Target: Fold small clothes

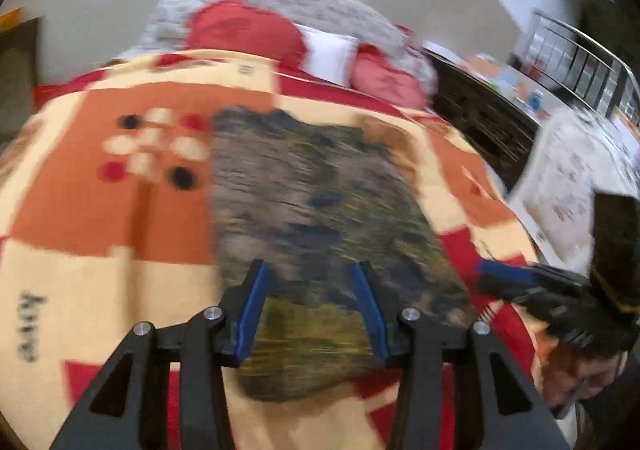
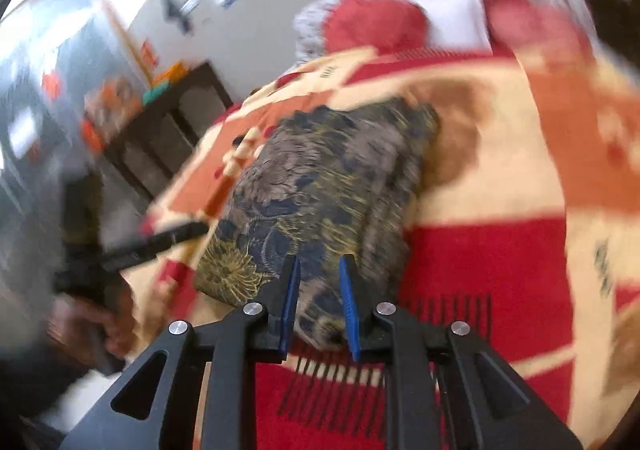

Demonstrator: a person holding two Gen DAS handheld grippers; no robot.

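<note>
Two grippers hang over one garment (image 1: 320,218), a dark floral piece lying in a folded oblong on the blanket (image 1: 80,210) of a bed. The left gripper (image 1: 312,310) has its blue pads apart with nothing pinched; the cloth lies beneath and ahead of it. The right gripper (image 2: 320,304) holds its pads closer together, also parted, and the garment (image 2: 320,186) runs away ahead of its tips; blur hides whether either pad brushes the fabric. It looks like a pause between folds: the next move would call for a fresh pinch on the near edge by both tools. Beyond the tips lie two red pillows (image 1: 248,30) and one white pillow (image 1: 330,50).
</note>
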